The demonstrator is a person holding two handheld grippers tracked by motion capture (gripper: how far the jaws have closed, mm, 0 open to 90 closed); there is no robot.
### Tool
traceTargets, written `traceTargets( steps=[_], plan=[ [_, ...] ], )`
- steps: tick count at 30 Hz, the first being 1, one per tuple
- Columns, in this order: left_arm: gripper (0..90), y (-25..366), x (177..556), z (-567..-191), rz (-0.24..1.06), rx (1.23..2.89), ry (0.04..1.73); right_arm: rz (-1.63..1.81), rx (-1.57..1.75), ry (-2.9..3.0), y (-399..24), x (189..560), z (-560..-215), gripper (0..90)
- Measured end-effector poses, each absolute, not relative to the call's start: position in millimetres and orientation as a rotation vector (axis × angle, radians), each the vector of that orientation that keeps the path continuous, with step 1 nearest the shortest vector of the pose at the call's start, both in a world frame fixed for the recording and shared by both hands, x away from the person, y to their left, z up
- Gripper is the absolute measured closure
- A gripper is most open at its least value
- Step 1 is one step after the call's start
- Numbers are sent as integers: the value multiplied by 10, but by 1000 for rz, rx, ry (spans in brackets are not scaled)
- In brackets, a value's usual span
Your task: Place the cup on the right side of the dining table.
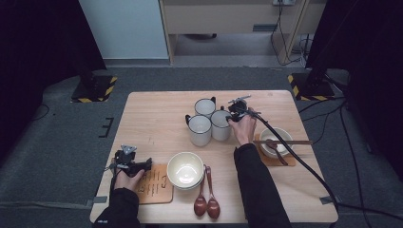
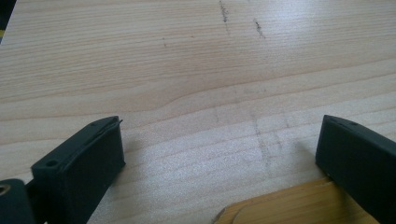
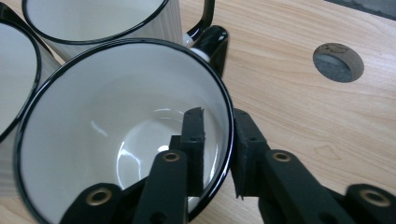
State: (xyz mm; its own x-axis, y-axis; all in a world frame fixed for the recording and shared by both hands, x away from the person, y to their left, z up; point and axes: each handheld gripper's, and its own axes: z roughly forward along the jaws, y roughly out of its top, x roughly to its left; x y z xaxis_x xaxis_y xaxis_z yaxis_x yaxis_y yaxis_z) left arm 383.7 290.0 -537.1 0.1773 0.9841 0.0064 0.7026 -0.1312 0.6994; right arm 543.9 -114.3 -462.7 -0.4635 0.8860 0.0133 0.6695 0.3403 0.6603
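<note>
The mug (image 3: 116, 135), white enamel with a black rim, stands upright at the right gripper (image 3: 219, 154), nearest of a cluster of three. One jaw is inside the mug wall, the other outside it, and the rim passes between them. The jaws are closed nearly to the wall; the inner pad appears to sit against it, while the outer pad looks a hair off, so a firm pinch is not confirmed. Beyond the jaws the mug's black handle (image 3: 210, 44) points away, and a second mug (image 3: 102, 18) stands just behind, a third (image 3: 14, 79) to the side, both very close.

Judgement: the step in hand is gripping the wall for a lift. It should be done by finishing the squeeze before any rise, then lifting straight up to avoid knocking the neighbours.

The left gripper (image 2: 219, 154) rests low over the bare table (image 2: 196, 70), jaws wide apart and holding nothing, with the corner of a wooden coaster (image 2: 289, 205) just beneath it.
</note>
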Motion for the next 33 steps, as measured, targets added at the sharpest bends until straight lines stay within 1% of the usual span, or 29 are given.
traceTargets(
  steps=[4, 23, 33],
  plan=[
    [0, 2900, 3837, -5370, 653, 1900, 1584, 845, 1376, 2276, -1132, 5457, -4612, 804],
    [0, 2900, 3837, -5370, 653, 1900, 1583, 828, 1387, 2288, -1157, 5454, -4587, 809],
    [0, 2900, 3837, -5370, 653, 1899, 1584, 851, 1395, 2285, -1228, 5422, -4569, 816]
  ],
)
